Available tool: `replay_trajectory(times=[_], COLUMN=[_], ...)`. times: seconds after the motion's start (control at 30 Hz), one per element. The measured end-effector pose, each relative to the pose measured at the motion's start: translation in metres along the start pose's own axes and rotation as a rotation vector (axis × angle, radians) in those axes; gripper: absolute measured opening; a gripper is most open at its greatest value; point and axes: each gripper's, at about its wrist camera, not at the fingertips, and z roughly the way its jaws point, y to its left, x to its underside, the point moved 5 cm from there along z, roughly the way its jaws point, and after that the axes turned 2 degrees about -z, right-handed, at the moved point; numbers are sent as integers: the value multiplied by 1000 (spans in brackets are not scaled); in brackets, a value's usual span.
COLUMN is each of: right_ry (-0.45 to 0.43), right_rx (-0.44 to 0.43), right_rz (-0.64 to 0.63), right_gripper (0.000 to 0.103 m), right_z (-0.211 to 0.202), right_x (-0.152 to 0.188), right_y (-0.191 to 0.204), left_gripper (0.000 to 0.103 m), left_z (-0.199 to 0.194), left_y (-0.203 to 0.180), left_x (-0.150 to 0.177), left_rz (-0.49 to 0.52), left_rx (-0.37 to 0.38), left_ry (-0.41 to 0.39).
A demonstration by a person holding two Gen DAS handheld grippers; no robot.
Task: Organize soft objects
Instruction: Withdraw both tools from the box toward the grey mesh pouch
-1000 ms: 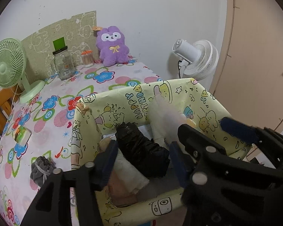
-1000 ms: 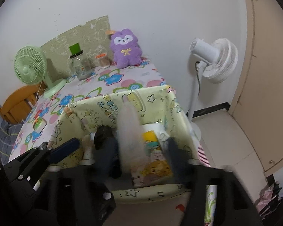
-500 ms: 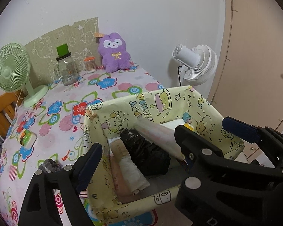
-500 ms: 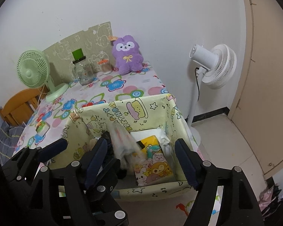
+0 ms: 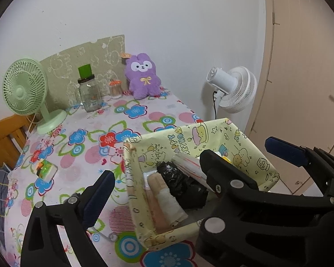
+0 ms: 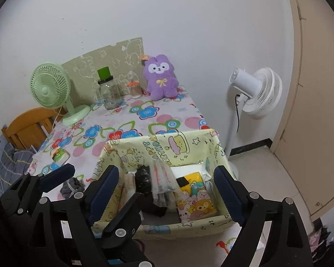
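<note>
A yellow cartoon-print box (image 5: 211, 131) (image 6: 178, 146) stands at the table's near right corner. It holds a beige roll (image 5: 164, 202), a black bundle (image 5: 182, 182) (image 6: 142, 179), a clear plastic packet (image 6: 162, 180) and a cartoon tissue pack (image 6: 194, 198). My right gripper (image 6: 167, 191) is open and empty above the box's near side. My left gripper (image 5: 189, 178) is open and empty, its fingers either side of the box. A grey cloth bundle (image 6: 72, 187) lies on the table left of the box. A purple plush (image 5: 143, 76) (image 6: 161, 80) sits by the wall.
A green desk fan (image 5: 27, 91), a glass jar with a green lid (image 5: 88, 91), a small toothpick jar (image 5: 115, 87) and a small green packet (image 5: 45, 170) stand on the floral tablecloth (image 5: 82, 146). A white floor fan (image 6: 253, 93) and a door are to the right.
The plastic packet that my right gripper held upright over the box has been let go and now lies in it. Both grippers have pulled back and up, and the left has opened wider.
</note>
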Motion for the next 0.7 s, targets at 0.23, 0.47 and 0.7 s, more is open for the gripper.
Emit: replay_trajectory(times=[0.23,0.47,0.7], right_ry=[-27,-59,-85], right_rx=[-2,-14,-23], right_rz=[-18,-39,-50], right_gripper=[90,96,100], right_z=[-10,-19,-25], right_x=[-8,-17,-21], right_y=[15,36,58], left_gripper=[103,103,103], left_z=[-15,-30,-43], left_y=[14,31,50], left_x=[-5,-7,-6], left_rz=[-12,-27,-36], left_rx=[-13,-30,-58], left_ry=[-34,-72,-94])
